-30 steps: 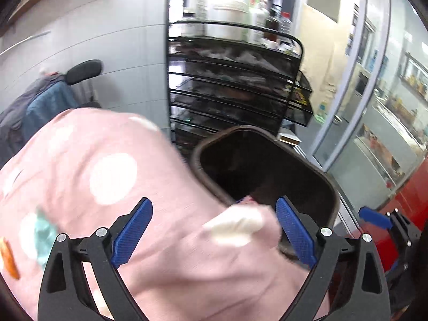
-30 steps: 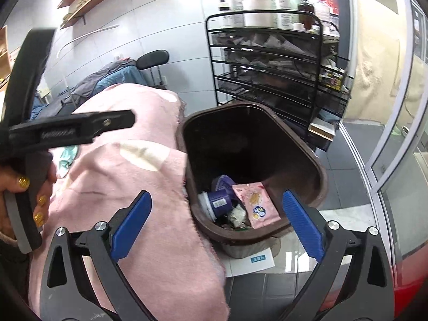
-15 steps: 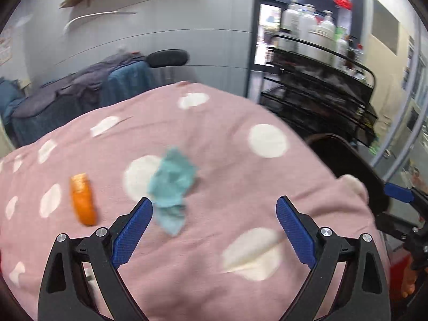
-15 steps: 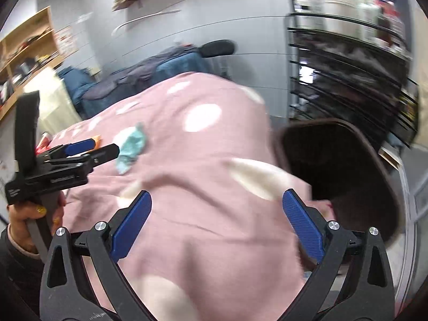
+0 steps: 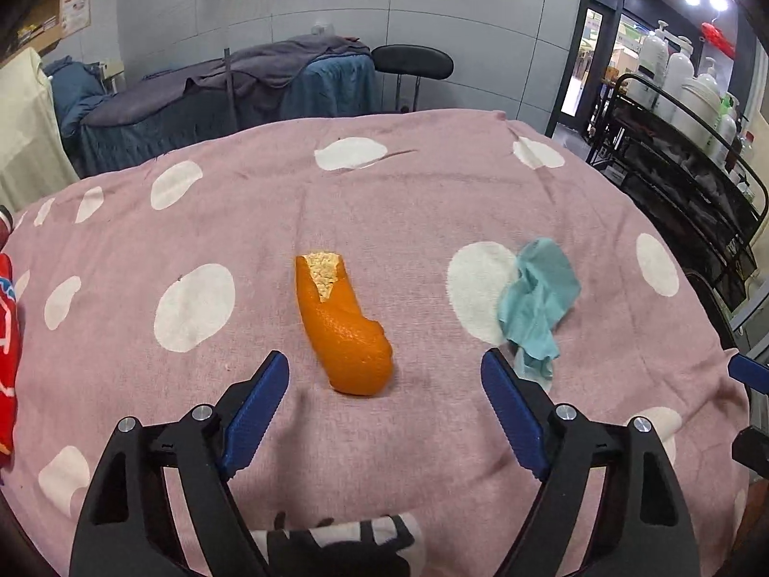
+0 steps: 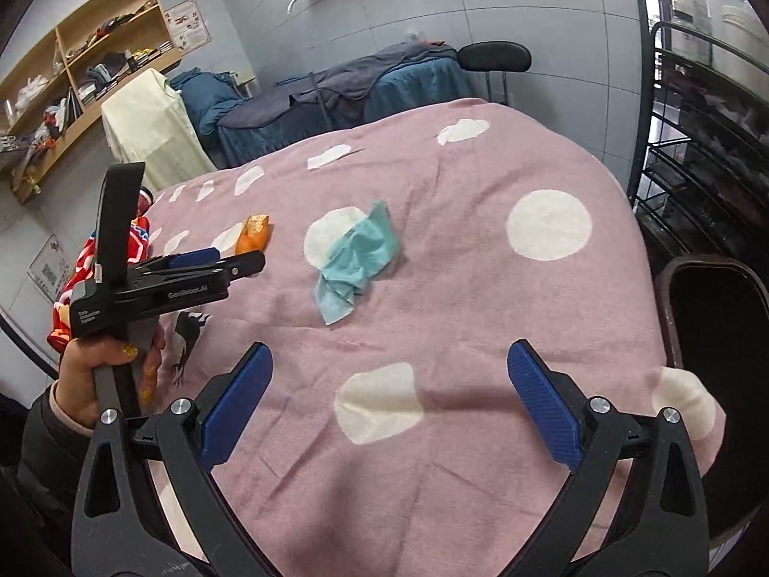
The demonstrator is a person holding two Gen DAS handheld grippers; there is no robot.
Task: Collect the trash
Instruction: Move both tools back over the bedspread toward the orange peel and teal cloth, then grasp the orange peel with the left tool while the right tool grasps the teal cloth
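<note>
Tissue [image 5: 537, 300] beside orange peel [image 5: 343, 324]

Items I cannot fully see: my left gripper [image 6: 226, 259] is side-on in the right wrist view, so its far finger sits behind the near one and the closing gap is unreadable there. The orange peel [image 6: 254, 234] is partly hidden behind that gripper's tips. The red printed packet [image 5: 7, 336] is cut off by the left edge of the left wrist view. The brown bin [image 6: 711, 317] runs off the right edge; its inside is dark. Bottle labels on the black wire rack [image 5: 692, 163] are too small to read.
</note>
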